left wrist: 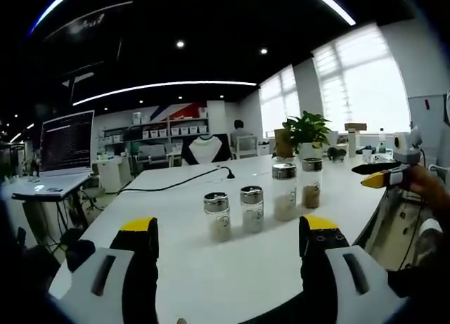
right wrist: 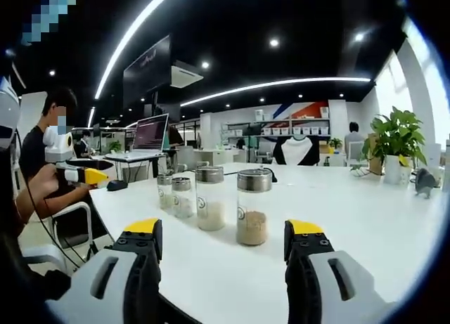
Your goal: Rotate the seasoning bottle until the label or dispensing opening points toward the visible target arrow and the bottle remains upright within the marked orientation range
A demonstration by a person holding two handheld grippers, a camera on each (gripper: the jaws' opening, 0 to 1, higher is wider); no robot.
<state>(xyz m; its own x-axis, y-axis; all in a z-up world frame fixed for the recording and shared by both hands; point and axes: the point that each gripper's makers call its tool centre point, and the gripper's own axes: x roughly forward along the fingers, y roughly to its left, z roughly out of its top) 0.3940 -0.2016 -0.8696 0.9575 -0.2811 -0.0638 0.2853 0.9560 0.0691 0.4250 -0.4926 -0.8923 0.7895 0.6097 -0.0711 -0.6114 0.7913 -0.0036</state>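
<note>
My left gripper (left wrist: 228, 243) is spread wide and holds nothing, its yellow-tipped jaws hanging over the near part of the white bench (left wrist: 176, 268); my right gripper (right wrist: 221, 243) is likewise spread and empty, aimed across the bench from the other side. Between them stand four seasoning bottles in a loose row, well in from every edge: in the left gripper view the two short ones (left wrist: 217, 216) (left wrist: 252, 209) stand nearest me and just beside each other, with the two tall ones (left wrist: 285, 191) (left wrist: 312, 183) behind; in the right gripper view the tall bottle with brown contents (right wrist: 254, 207) stands closest, almost centred between my jaws, with a pale-filled tall one (right wrist: 210, 197) next to it. I judge the first risk to be taking the wrong bottle, since I see no target arrow or marked range on the bench and the task names only one. The bottles stand close together, so a wide jaw coming in could knock a neighbour over. The glass looks smooth, and a pinch up near the metal cap could tip the bottle as I turn it, or let it slip and spin short of the mark. My other hand's gripper (left wrist: 383, 175) also hovers near the row's far side, and the two could collide if both go in.
</note>
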